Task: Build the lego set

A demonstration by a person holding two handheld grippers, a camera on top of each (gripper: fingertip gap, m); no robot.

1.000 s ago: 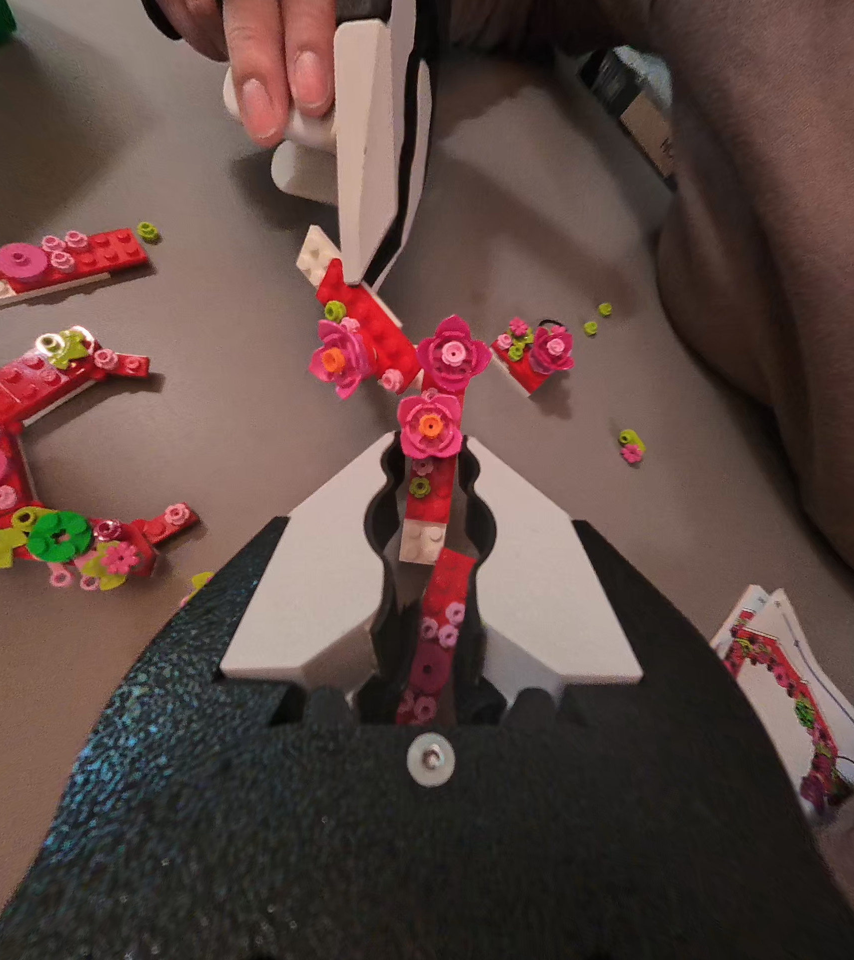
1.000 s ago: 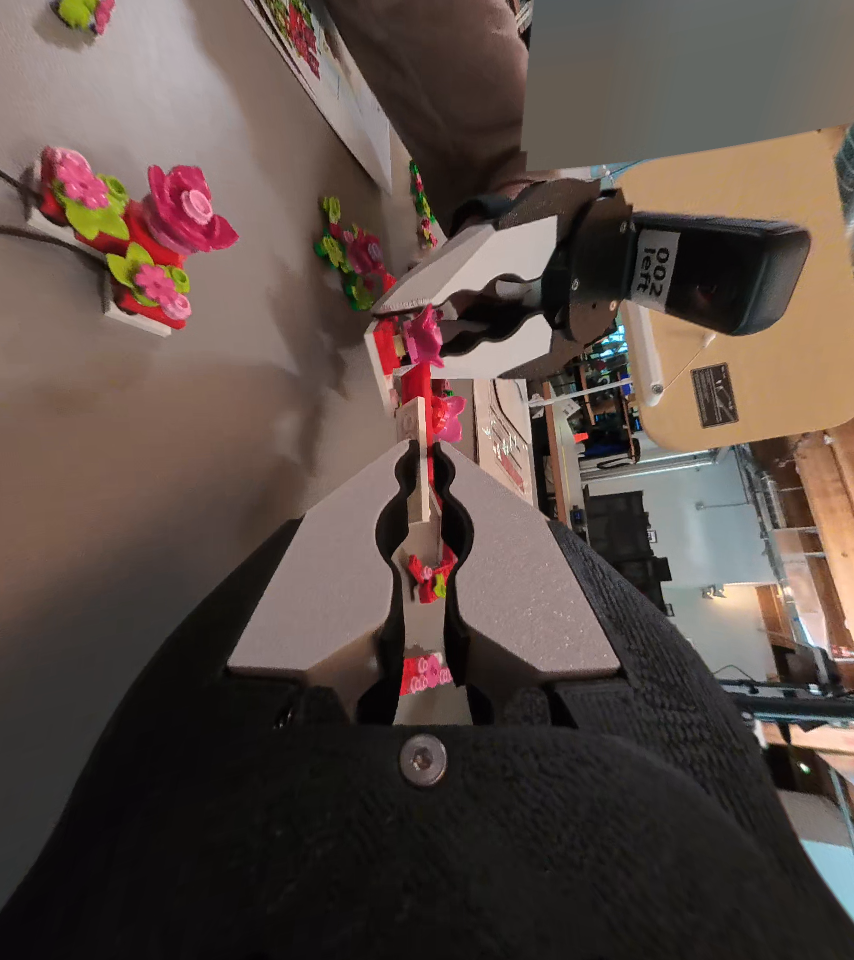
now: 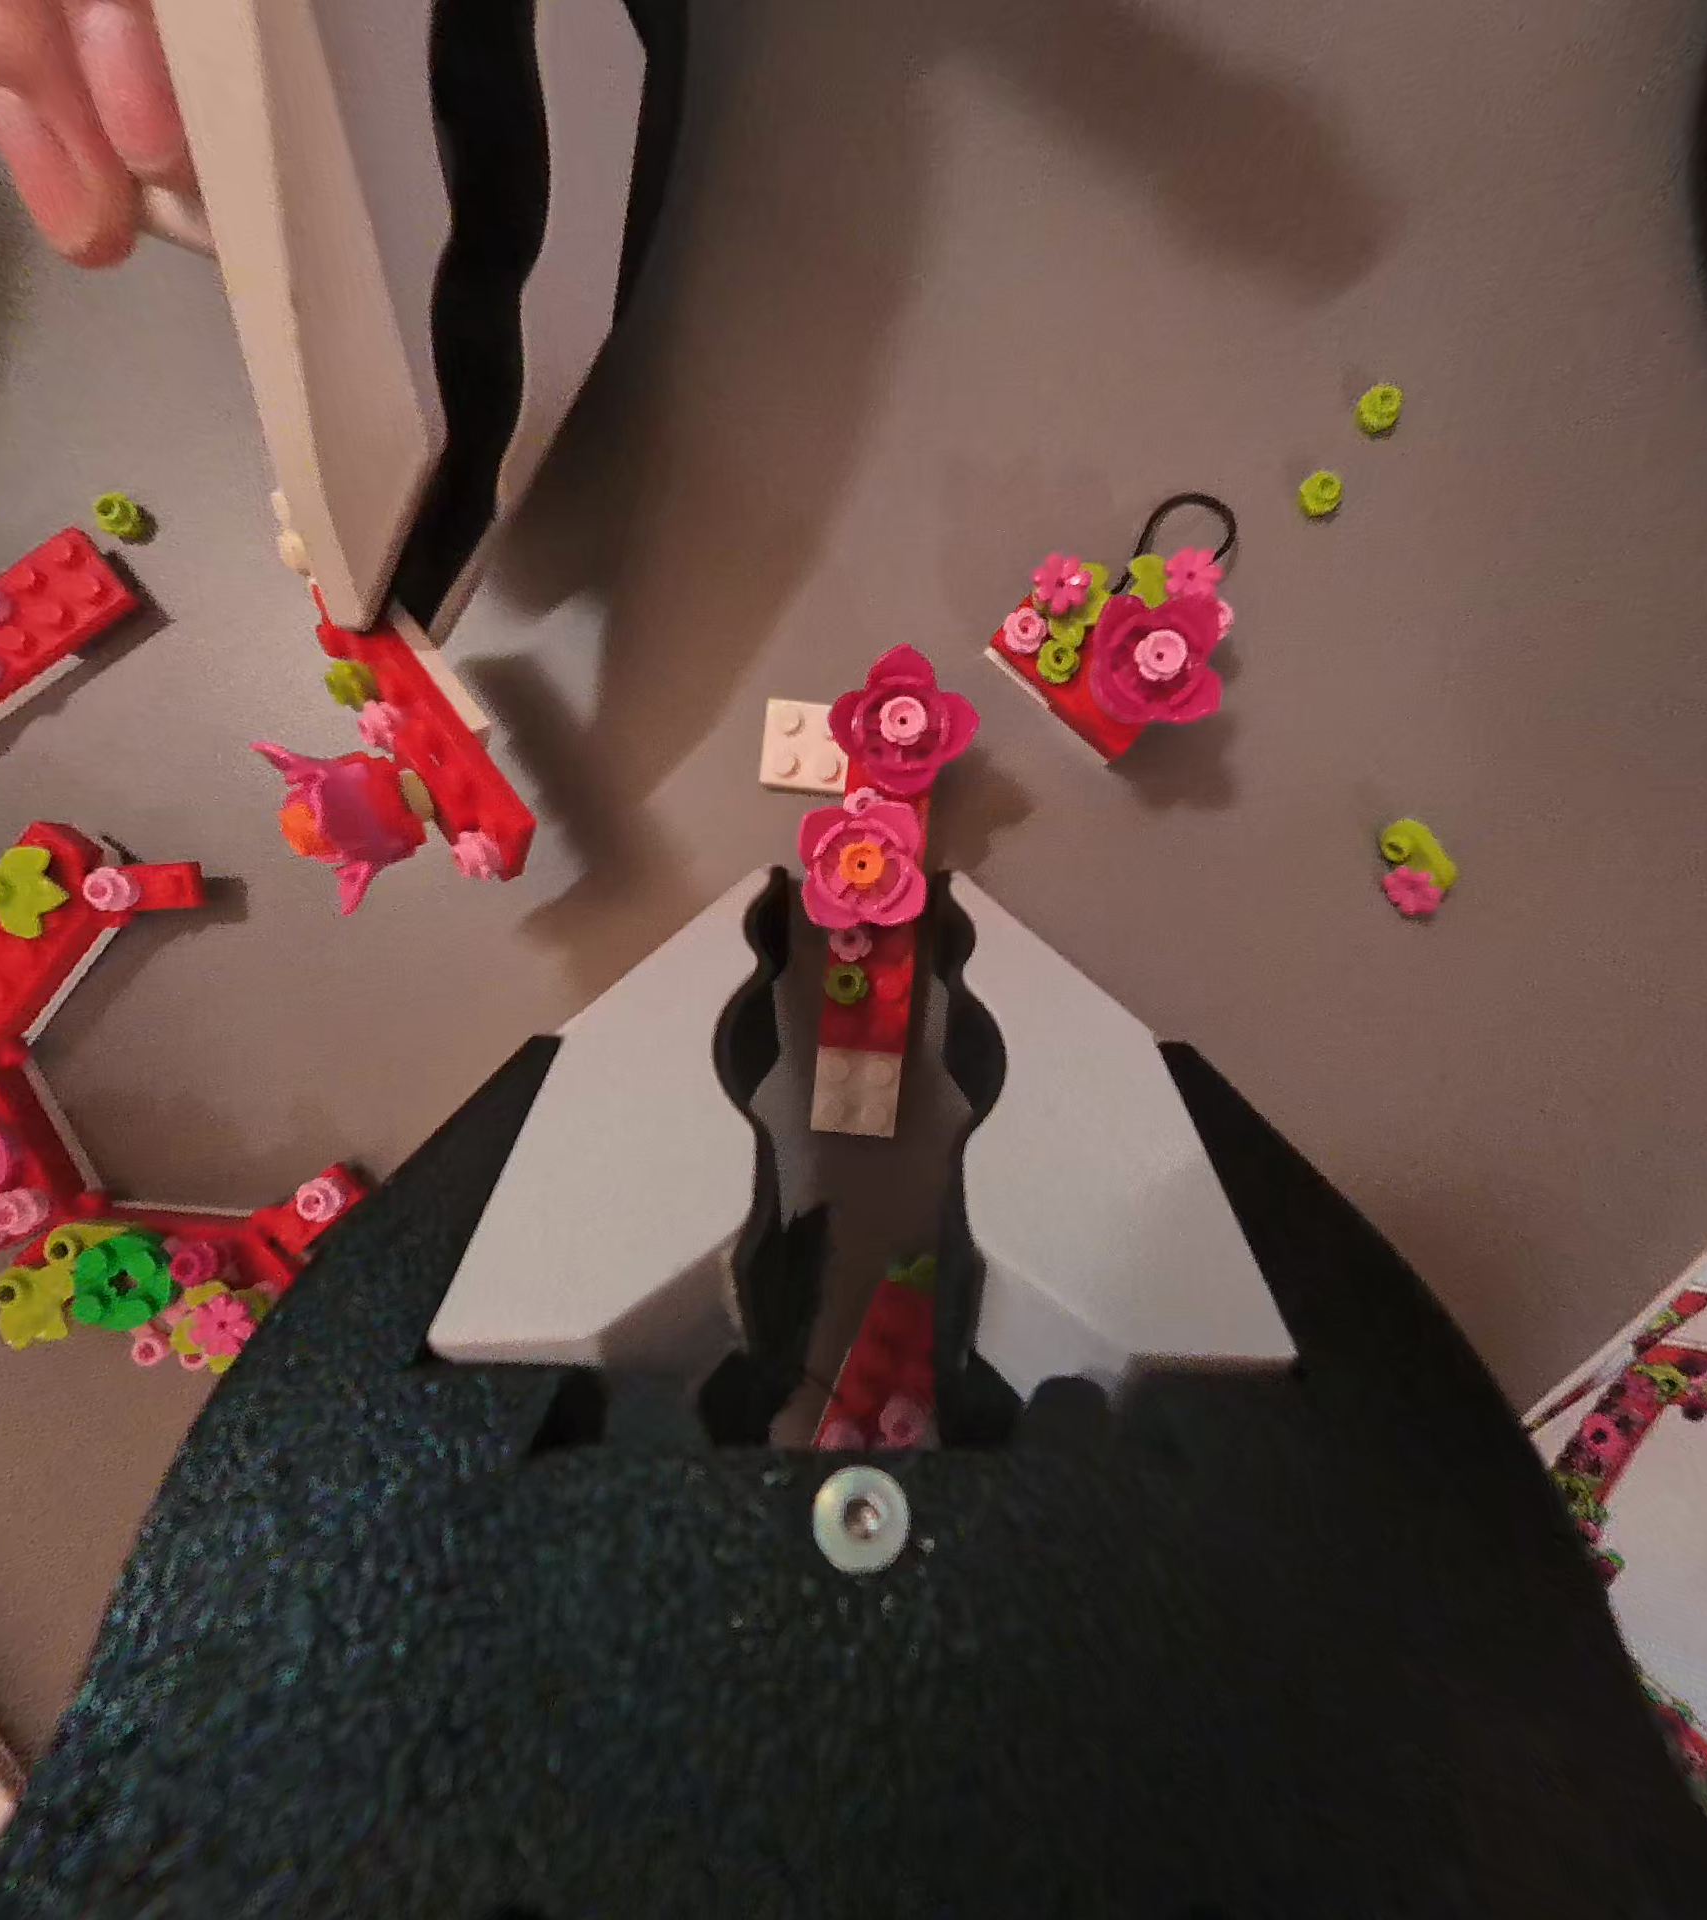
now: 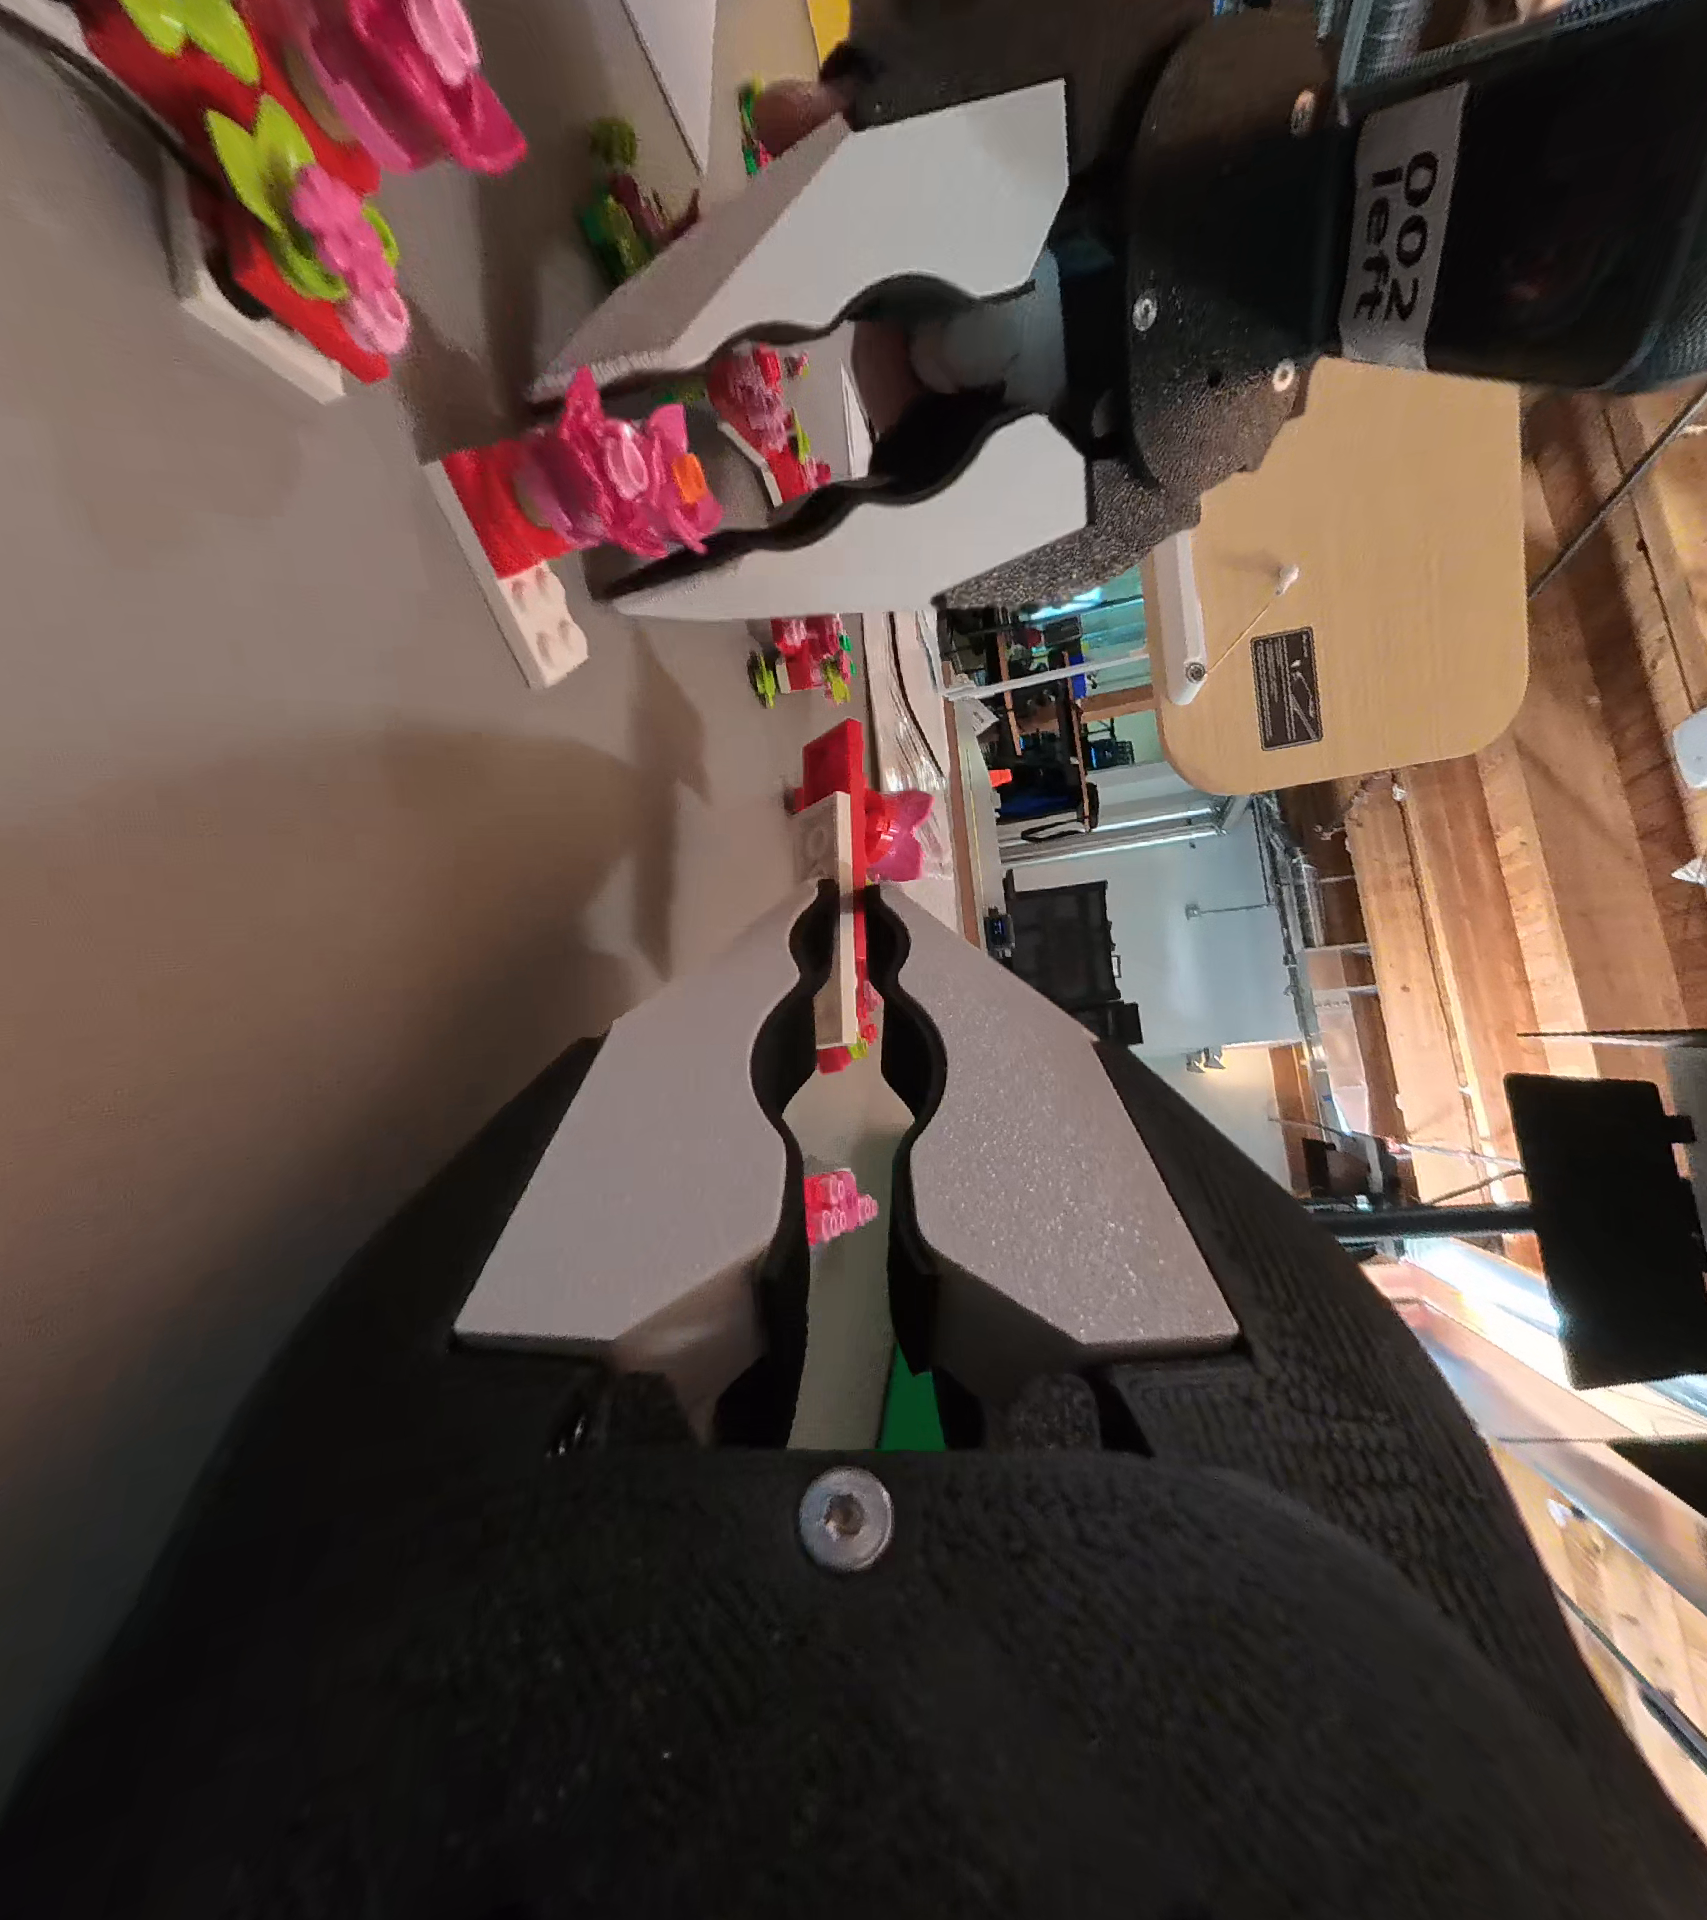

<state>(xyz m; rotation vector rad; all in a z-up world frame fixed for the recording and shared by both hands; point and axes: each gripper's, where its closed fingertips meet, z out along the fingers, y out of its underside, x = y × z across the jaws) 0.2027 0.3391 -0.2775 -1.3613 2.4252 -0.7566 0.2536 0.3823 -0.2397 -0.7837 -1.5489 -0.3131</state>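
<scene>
Left gripper (image 3: pixel 859 883) spread apart around flowered red strip (image 3: pixel 870 935) on grey table (image 3: pixel 1244 935), seemingly not touching; right gripper (image 4: pixel 854 904) clamped on flowered red-and-white segment (image 4: pixel 844 862).

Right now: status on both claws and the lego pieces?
Left claw open around red flowered strip on table. Right claw shut on second red strip, lifted. Nothing between.

Left wrist view looks steeply down onto the grey table (image 3: pixel 1088 312) from close above, right wrist view is rolled sideways and skims low across the table top, and both catch the flowered red strip (image 3: pixel 870 914) (image 4: pixel 568 499) mid-table.
</scene>
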